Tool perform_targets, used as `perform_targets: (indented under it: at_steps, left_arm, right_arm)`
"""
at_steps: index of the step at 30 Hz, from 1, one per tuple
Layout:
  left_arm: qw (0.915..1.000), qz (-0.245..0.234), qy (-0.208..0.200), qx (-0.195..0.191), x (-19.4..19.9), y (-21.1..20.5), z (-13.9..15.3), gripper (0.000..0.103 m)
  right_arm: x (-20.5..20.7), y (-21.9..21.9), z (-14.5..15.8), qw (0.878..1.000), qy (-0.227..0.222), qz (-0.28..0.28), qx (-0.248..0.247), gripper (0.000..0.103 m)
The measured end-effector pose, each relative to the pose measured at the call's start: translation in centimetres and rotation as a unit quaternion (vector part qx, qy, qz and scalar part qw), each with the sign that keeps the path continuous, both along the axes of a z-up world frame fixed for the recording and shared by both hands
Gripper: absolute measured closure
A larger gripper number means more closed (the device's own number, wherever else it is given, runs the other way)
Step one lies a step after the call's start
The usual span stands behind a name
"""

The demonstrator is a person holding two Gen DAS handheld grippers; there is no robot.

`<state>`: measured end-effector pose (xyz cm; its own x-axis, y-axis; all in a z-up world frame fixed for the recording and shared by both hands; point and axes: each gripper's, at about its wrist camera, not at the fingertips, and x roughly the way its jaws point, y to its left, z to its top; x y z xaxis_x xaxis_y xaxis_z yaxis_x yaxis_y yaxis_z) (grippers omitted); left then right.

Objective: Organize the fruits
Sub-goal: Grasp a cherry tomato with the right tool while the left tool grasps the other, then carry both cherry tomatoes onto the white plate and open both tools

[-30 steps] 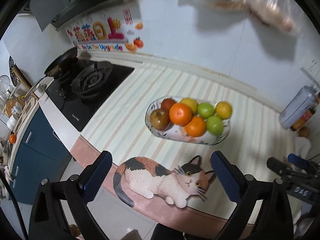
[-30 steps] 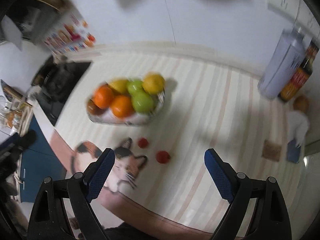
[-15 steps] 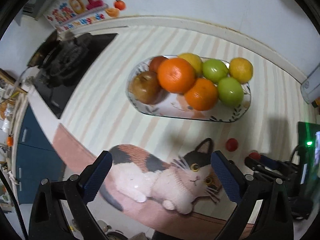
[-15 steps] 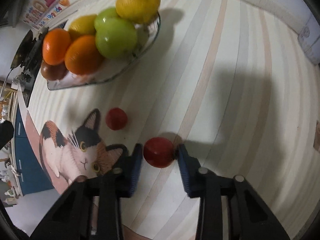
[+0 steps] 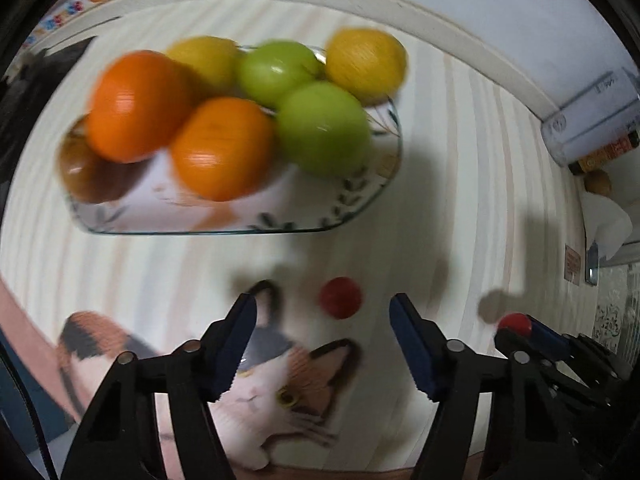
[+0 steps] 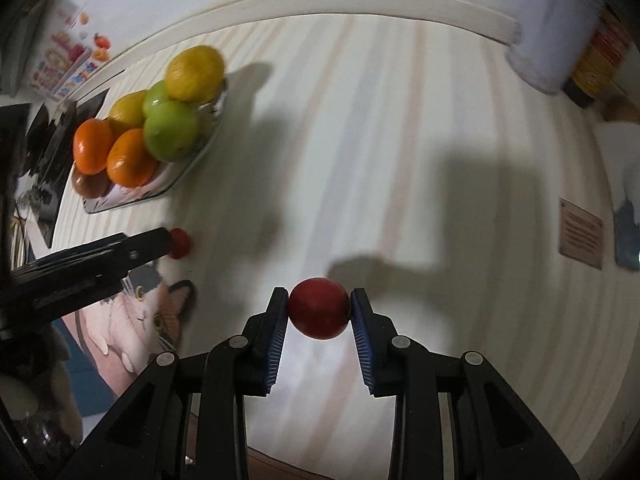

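At lower centre, the right gripper [image 6: 319,312] clamped one red fruit [image 6: 318,308] for transfer. The left gripper [image 5: 320,326] stood wide, straddling the second red fruit [image 5: 340,297]. The fruit dish [image 5: 360,204] lay beyond, upper left.

No lettering is legible on any label here.
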<state>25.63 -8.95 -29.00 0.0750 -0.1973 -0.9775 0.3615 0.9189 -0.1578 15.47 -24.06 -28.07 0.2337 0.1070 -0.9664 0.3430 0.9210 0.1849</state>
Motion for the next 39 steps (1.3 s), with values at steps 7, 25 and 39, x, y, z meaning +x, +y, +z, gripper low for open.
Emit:
perform_targets:
  at_steps: [7,25,39]
  left_arm:
    - [0.9994,-0.032,0.013,0.006,0.0,-2.1,-2.4,0.075]
    - [0.9903,0.096,0.002,-0.100,5.2,4.8,4.4,0.080]
    - [0.9839,0.133,0.041,-0.112,6.9,4.4,1.9,0.079]
  right_arm:
    - [-1.5,-1.5,-0.2,1.000,0.004,-0.018,0.001,0.069]
    - [11.3,0.4,0.1,0.981,-0.086,-0.006,0.175,0.069]
    - [16.1,-0.3,-1.8,0.984,-0.048,-0.017,0.171,0.057]
